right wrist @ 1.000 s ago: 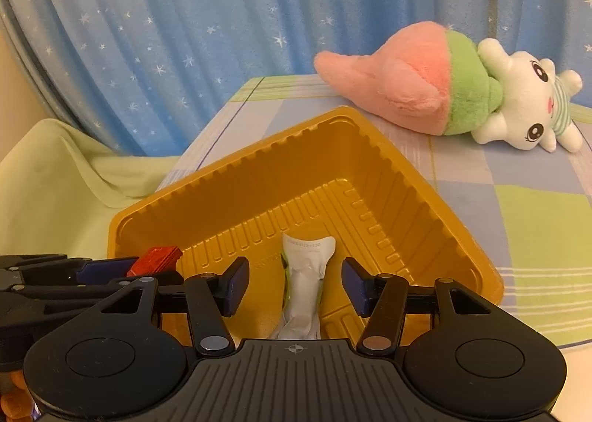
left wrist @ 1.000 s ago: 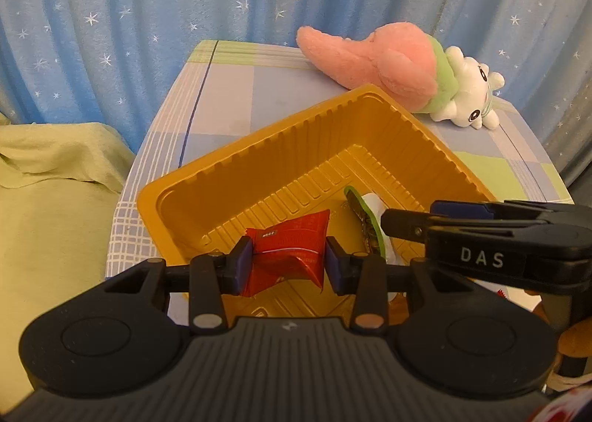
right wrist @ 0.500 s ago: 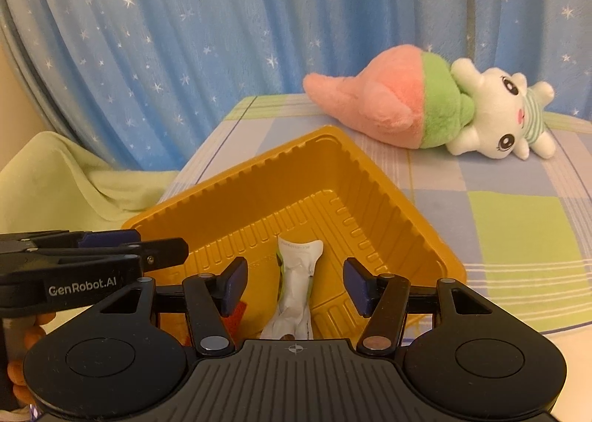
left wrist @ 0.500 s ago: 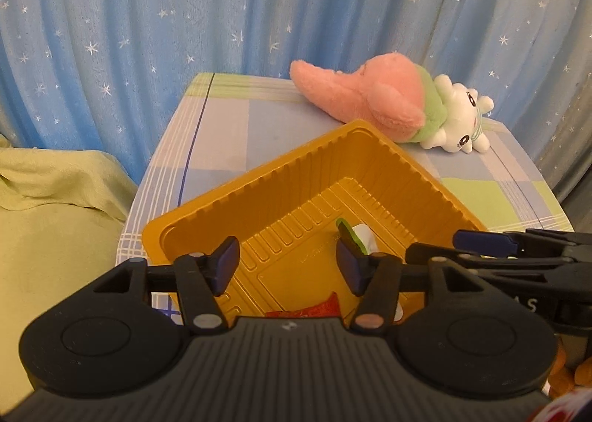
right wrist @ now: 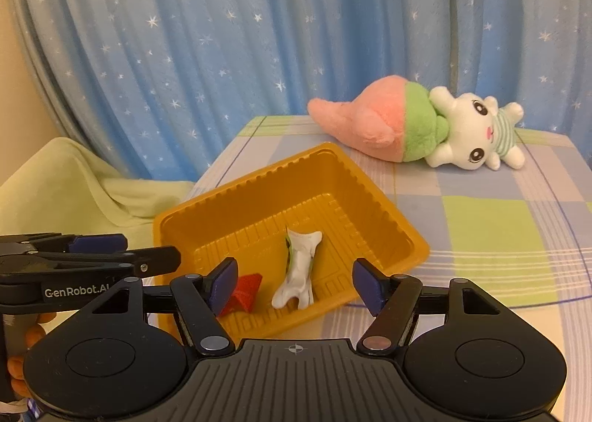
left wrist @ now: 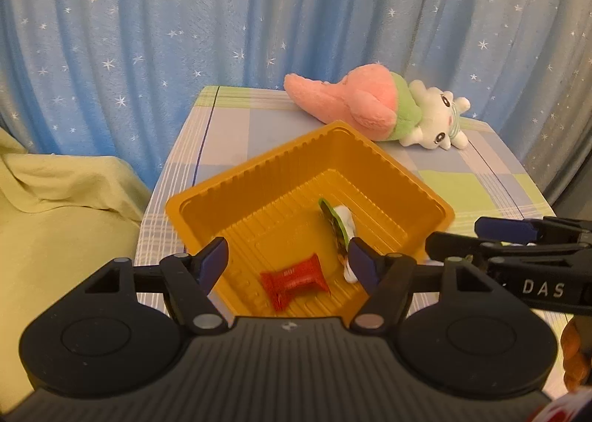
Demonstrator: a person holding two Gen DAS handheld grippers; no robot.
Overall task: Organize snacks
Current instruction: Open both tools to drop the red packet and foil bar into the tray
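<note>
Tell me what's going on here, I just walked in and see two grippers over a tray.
A person with a gripper in each hand is sorting snacks into the yellow tray on the checked table. A red snack packet and a white and green packet lie loose on the tray floor. The left gripper and the right gripper hang above them with jaws opening, gripping nothing. A plush toy lies behind the tray.
</note>
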